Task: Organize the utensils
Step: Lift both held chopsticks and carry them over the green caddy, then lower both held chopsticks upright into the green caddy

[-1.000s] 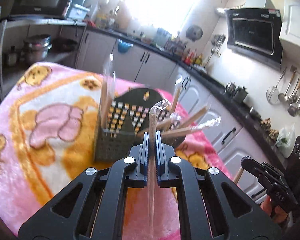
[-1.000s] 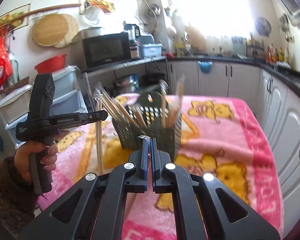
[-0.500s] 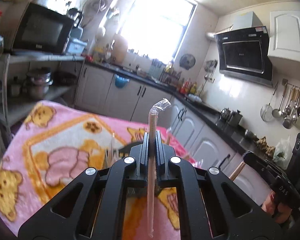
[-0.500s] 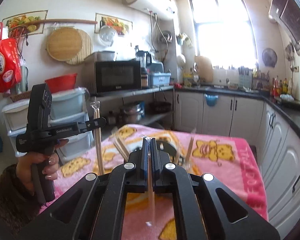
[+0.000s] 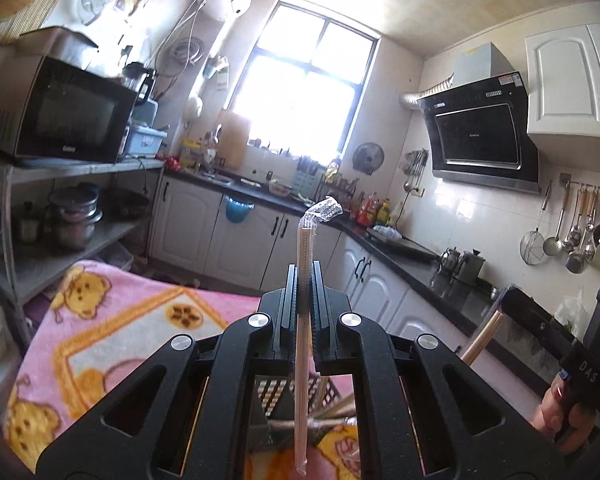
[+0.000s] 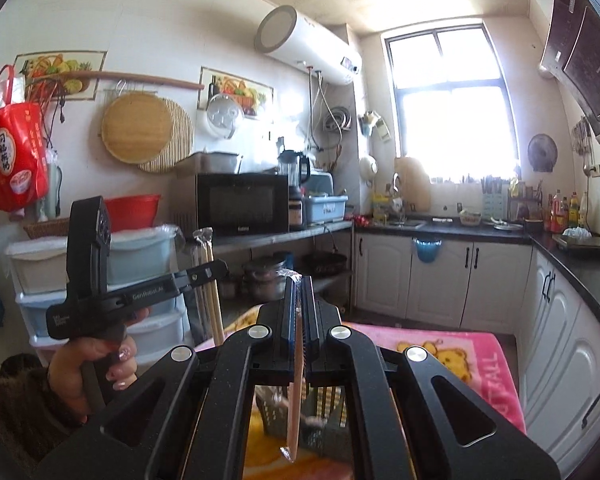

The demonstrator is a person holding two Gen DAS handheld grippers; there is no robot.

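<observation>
Pink fleece blanket with yellow bear prints (image 5: 100,332) covers the table below both of my grippers, and I see it at the lower left of the left wrist view. On it, glimpsed through the frames of both grippers, stands the dark perforated plastic utensil basket (image 5: 276,396) with several wrapped chopsticks leaning inside it.

My left gripper (image 5: 305,280) has its jaws closed tight on a pair of wooden chopsticks in a clear plastic sleeve (image 5: 303,360). The pair stands upright between the pads, its crumpled wrapper end bent over above the fingertips and its lower end hanging down over the basket. From the right wrist view I see the same gripper (image 6: 216,270) from the side, held up in a hand with painted nails (image 6: 96,364), well above the table.

My right gripper (image 6: 298,292) is likewise clamped on a second pair of wrapped wooden chopsticks (image 6: 294,392), nearly upright, with the lower tip hanging above the basket (image 6: 324,428). In the left wrist view this gripper (image 5: 508,300) shows at the far right edge, its chopsticks (image 5: 480,340) slanting down from the pads.
</observation>
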